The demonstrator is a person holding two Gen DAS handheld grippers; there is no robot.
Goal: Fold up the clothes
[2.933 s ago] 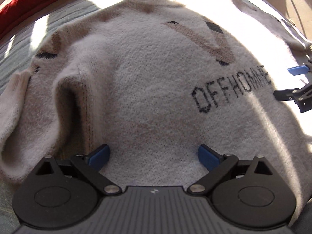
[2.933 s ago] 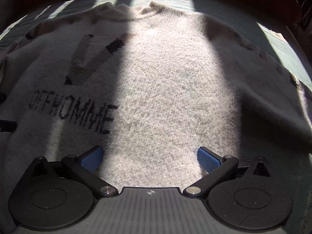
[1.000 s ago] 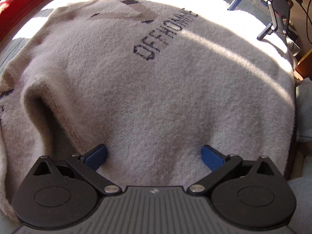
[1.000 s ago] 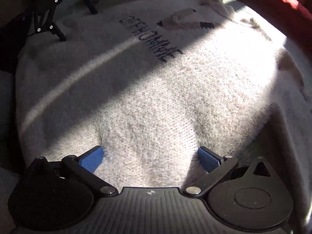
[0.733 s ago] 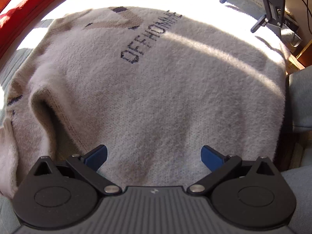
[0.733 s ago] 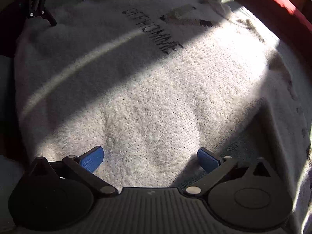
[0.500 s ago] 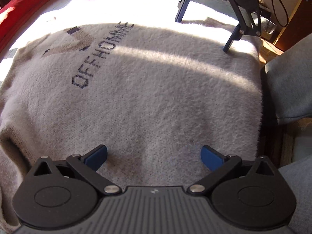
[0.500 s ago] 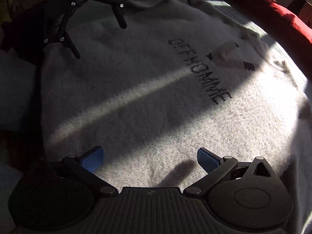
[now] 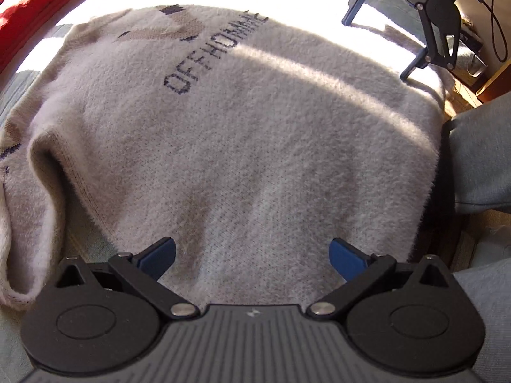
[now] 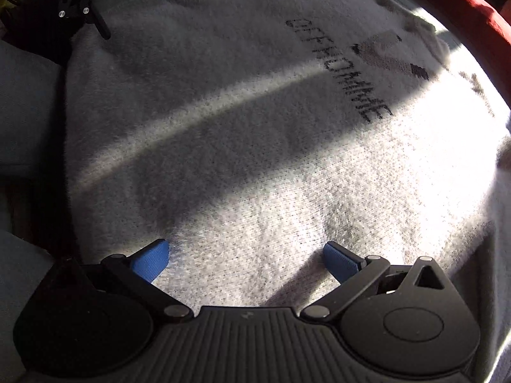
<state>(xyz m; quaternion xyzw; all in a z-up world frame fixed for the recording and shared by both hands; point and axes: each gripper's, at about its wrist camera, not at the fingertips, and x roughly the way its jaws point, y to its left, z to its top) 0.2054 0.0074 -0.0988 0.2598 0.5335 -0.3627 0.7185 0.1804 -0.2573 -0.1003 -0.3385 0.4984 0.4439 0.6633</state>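
A cream fuzzy sweater [image 9: 255, 134] with dark "OFFHOMME" lettering lies face up on a pale sheet [image 9: 86, 242]. My left gripper [image 9: 252, 257] is open low over the sweater's lower left part, with knit between its blue pads [image 9: 158, 255]. The left sleeve [image 9: 22, 198] is bunched in a fold beside it. Across the garment my right gripper [image 9: 380, 44] stands open near the far edge. In the right wrist view the sweater [image 10: 255, 134] fills the frame; my right gripper [image 10: 245, 261] is open over its lower right part, and my left gripper [image 10: 137, 6] shows at top left.
A red blanket [image 9: 19, 9] [image 10: 463, 3] runs along the far side by the collar. A person's legs in grey-blue trousers [image 9: 479, 159] [image 10: 25, 111] stand against the hem edge. Cables and dark gear [image 9: 479, 32] lie beyond, over a wooden floor.
Both grippers went from facing the collar to the sweater's two lower sides and now face each other. In the last half second each view swung slightly. Both stayed open.
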